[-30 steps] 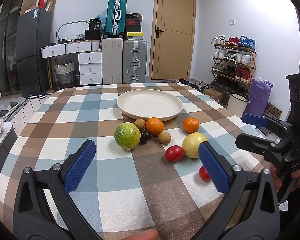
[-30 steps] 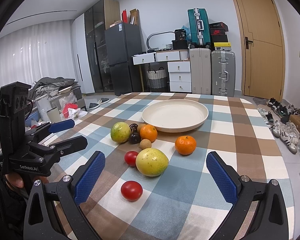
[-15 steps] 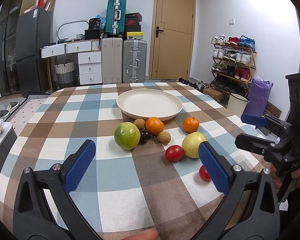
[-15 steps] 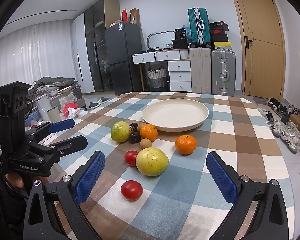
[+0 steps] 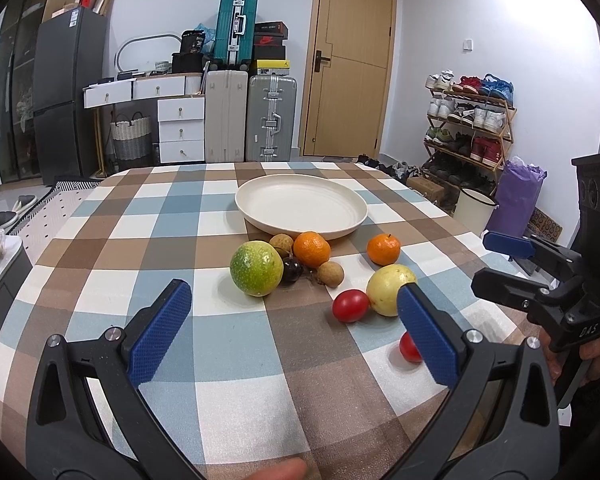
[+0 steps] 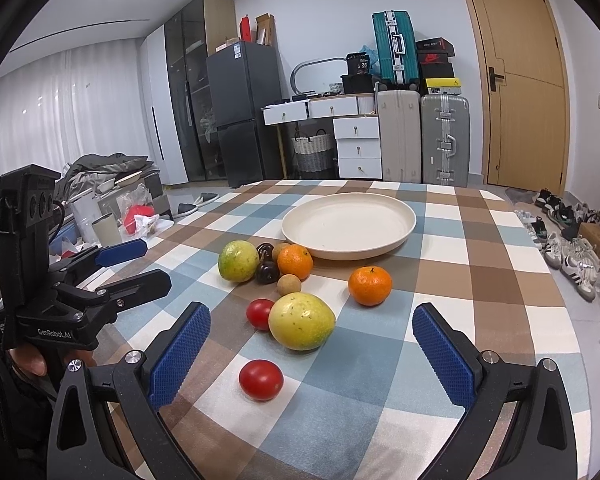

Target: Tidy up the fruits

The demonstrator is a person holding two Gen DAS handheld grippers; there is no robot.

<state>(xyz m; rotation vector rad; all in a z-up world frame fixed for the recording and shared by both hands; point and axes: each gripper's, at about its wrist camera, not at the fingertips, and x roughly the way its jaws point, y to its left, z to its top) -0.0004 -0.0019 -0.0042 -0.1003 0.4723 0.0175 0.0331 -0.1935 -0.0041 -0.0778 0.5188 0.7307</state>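
The left gripper (image 5: pixel 292 320) hangs over the near edge of the table (image 5: pixel 112 232) with its blue pads spread wide and nothing between them. The right gripper (image 6: pixel 312 340) is likewise wide apart and empty — it shows at the right edge of the left view, a hand (image 5: pixel 592 354) wrapped round its grip.

Nearest the right gripper lies a tomato (image 6: pixel 261 380) by itself on the checked cloth. Just past it sits a yellow fruit (image 6: pixel 302 321), with a second tomato (image 6: pixel 260 314) touching its left side. Beyond these is a tight cluster: a small brown fruit (image 6: pixel 289 285), an orange (image 6: pixel 295 261), two dark fruits (image 6: pixel 267 272), another small brown fruit tucked behind the orange, and a green fruit (image 6: pixel 238 261) at the left end. A second orange (image 6: pixel 370 285) sits apart to the right.

In the left view the green fruit (image 5: pixel 257 268) lies straight ahead of the left gripper, between its pads in line of sight but well beyond their tips.

Behind all the fruit stands the plate (image 6: pixel 404 210) — cream, round, holding nothing, its near rim just beside the first orange. Every fruit rests on the cloth, outside the plate.
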